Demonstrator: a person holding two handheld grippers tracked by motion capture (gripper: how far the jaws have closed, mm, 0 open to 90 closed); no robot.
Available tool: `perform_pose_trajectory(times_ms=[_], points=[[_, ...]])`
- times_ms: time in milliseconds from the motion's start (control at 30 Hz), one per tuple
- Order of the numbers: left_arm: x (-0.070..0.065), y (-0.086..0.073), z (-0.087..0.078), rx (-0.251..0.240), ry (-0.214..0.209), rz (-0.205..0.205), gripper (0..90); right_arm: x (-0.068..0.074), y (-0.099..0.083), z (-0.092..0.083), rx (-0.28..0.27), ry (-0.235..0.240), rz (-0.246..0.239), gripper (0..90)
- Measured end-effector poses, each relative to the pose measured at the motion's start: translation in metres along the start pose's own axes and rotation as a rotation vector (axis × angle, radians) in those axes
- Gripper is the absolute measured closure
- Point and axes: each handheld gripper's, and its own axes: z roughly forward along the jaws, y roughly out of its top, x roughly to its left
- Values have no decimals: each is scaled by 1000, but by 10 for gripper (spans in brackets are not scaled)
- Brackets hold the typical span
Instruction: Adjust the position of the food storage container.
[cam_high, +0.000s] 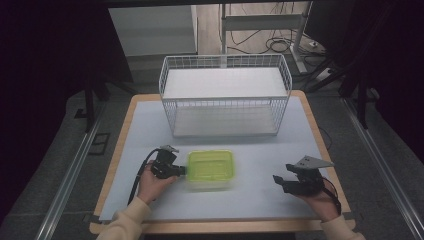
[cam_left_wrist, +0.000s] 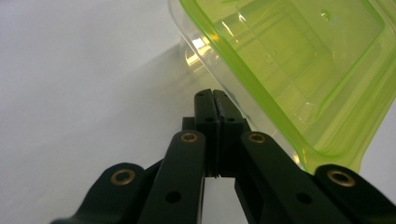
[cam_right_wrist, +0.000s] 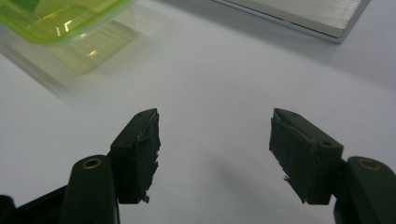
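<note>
Left gripper (cam_high: 181, 170) seen at the left edge of the box (cam_high: 210, 169), jaws pressed fully together with nothing between them, tips touching or nearly touching the box's clear wall under the green lid (cam_left_wrist: 299, 70); exact contact hard to tell. Box lying on the table (cam_high: 260, 200) near its front, in front of the wire basket (cam_high: 225, 95) and well apart from it. Right gripper (cam_high: 281, 181) held to the right of the box, apart from it, jaws spread wide and empty over bare table.
</note>
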Motion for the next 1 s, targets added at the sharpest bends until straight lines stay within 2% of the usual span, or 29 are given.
perform_pose_trajectory(times_ms=[233, 467, 600, 867, 1000], points=[[-10, 8, 13, -1, -15, 9, 900, -1, 0, 0, -1, 1, 0, 338], [-10, 8, 11, -15, -10, 18, 899, 0, 0, -1, -8, 4, -1, 338], [-7, 2, -3, -55, -6, 11, 895, 0, 1, -3, -46, 21, 6, 320], [-8, -15, -45, -202, 32, 26, 870, 5, 1, -1, -78, 44, -9, 257], [-8, -22, -57, -239, 41, 23, 762, 6, 1, -1, -94, 49, -10, 253]])
